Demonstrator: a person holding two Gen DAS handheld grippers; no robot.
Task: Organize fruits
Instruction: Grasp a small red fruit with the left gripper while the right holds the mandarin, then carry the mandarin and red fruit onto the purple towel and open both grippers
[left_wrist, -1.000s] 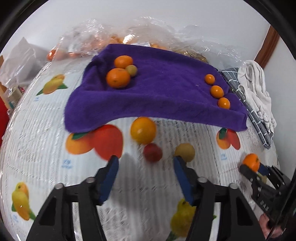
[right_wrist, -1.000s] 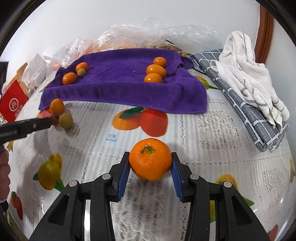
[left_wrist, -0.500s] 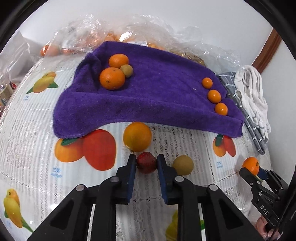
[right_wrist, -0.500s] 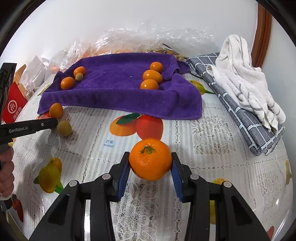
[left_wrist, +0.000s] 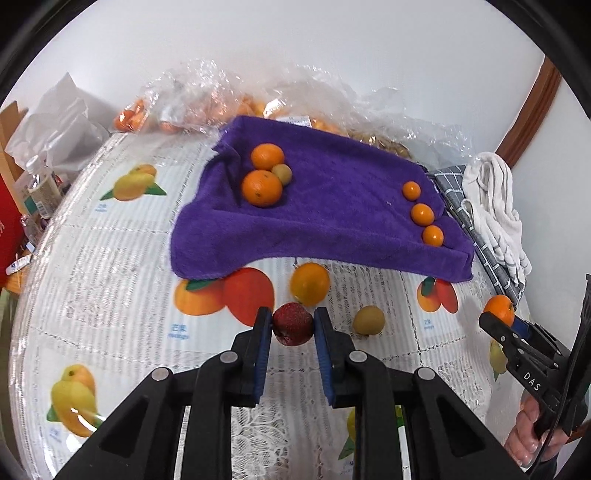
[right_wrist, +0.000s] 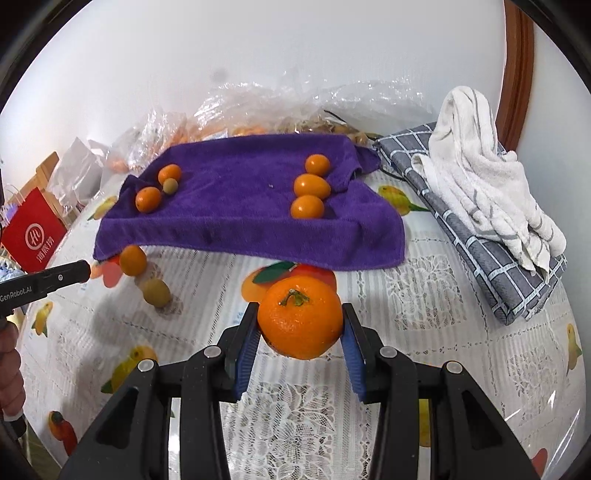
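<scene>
My left gripper (left_wrist: 292, 328) is shut on a small dark red fruit (left_wrist: 293, 328), held above the tablecloth. My right gripper (right_wrist: 300, 325) is shut on a mandarin (right_wrist: 300, 317) with a green stem, lifted off the table; it also shows in the left wrist view (left_wrist: 499, 314). A purple towel (left_wrist: 332, 206) carries two mandarins (left_wrist: 261, 187) and a small green-yellow fruit (left_wrist: 282, 173) at its left, and three kumquats (left_wrist: 422, 214) in a row at its right. An orange (left_wrist: 309, 283) and a yellow-green fruit (left_wrist: 368, 320) lie on the cloth before the towel.
Clear plastic bags of fruit (left_wrist: 229, 99) lie behind the towel. A grey checked cloth with a white towel (right_wrist: 484, 184) lies at the right. A red bag (right_wrist: 33, 232) and bottles (left_wrist: 37, 192) stand at the left edge. The tablecloth has printed fruit pictures (left_wrist: 243, 295).
My left gripper closed on the dark red fruit and has lifted it. My right gripper has risen and moved toward the towel with the mandarin.
</scene>
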